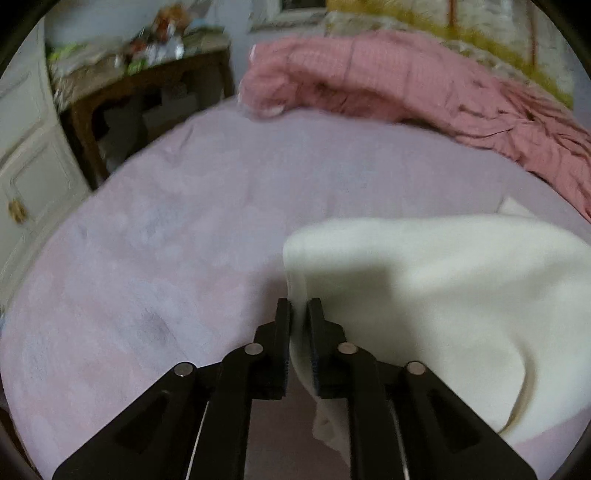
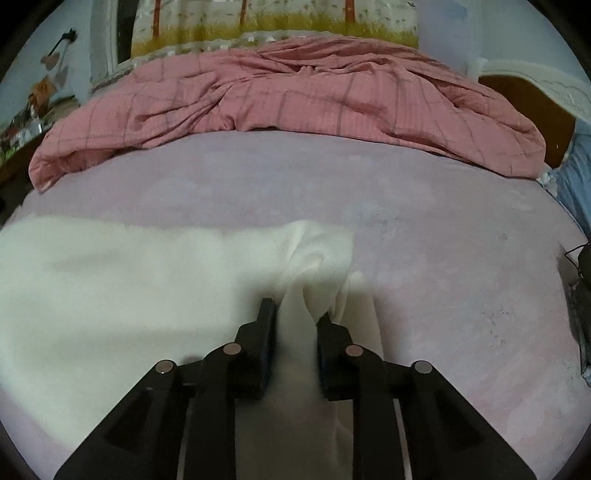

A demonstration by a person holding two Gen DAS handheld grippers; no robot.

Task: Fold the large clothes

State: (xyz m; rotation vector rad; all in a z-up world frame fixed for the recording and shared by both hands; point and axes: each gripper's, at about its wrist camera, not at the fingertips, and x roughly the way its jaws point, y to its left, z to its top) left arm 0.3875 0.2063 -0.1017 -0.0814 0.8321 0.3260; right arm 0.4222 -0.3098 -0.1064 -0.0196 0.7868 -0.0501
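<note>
A wide bed with a pale lilac-pink sheet (image 2: 424, 229) fills both views. Along its far side lies a crumpled pink checked quilt (image 2: 288, 96), and behind it a cushion or headboard cloth with yellow grass and thin red stems (image 2: 273, 22). In the left wrist view a dark wooden side table (image 1: 147, 85) stands beside the bed, near a white panelled cupboard door (image 1: 26, 158); the things on the table are too blurred to name.

The large cream-white soft garment (image 2: 129, 280) lies spread on the near part of the sheet. The left gripper (image 1: 298, 310) is closed tight on a thin edge of it, which hangs down between the black fingers. The right gripper (image 2: 295, 314) is clamped on a thicker bunched fold – the cloth fills the gap between the pads.

What kind of garment it is I cannot tell – its edges run out of both frames. Dark objects at the right edge of the right wrist view (image 2: 581, 295) are cut off.
</note>
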